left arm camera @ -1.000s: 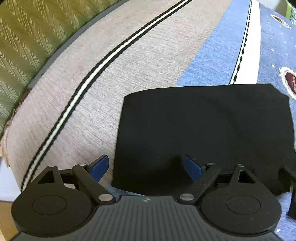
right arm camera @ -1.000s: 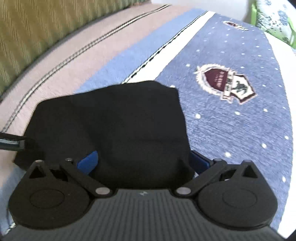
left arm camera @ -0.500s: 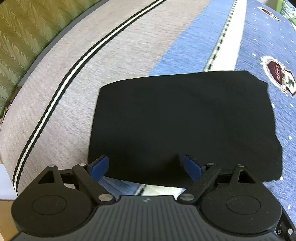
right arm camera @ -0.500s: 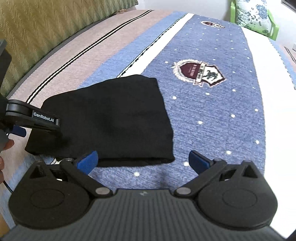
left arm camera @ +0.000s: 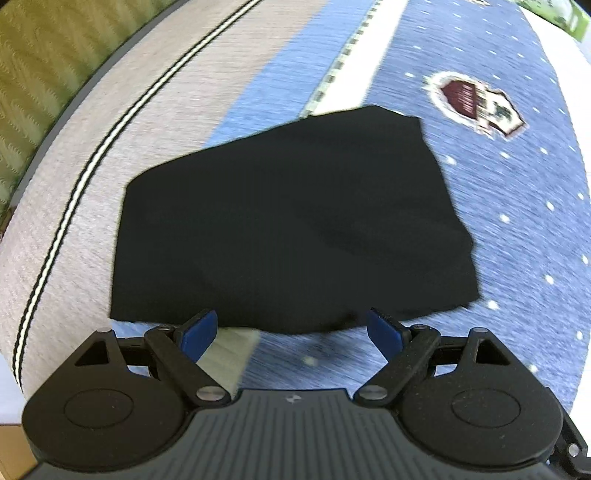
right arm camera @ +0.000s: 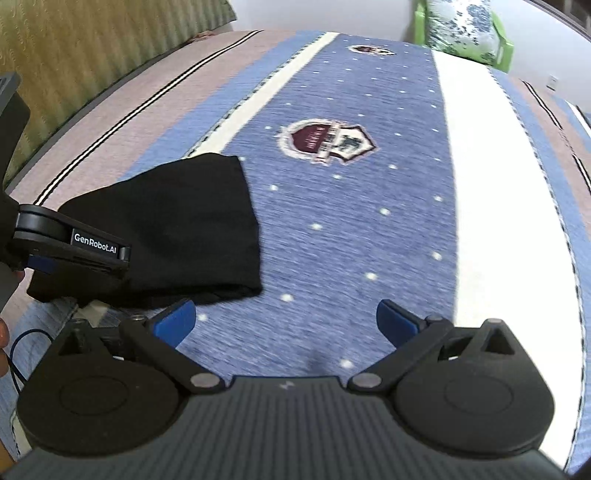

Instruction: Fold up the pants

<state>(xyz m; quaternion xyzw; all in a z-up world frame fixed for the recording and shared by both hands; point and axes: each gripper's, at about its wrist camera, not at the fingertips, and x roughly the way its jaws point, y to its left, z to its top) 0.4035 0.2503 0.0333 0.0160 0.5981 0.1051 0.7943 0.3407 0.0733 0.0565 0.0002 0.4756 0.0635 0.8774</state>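
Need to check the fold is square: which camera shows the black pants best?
Left wrist: the folded black pants fill mid-frame with every edge visible. In the right wrist view they sit far left, partly hidden behind the left gripper.

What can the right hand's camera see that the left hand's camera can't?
Only the right wrist view shows the left gripper from the side, printed GenRobot.AI, and the blue-flowered white cushion on a green chair. Only the left wrist view shows the whole folded black pants at once. Both show the black pants, the blue dotted bedspread with a maroon crest, and open blue-tipped jaws; the right gripper holds nothing.
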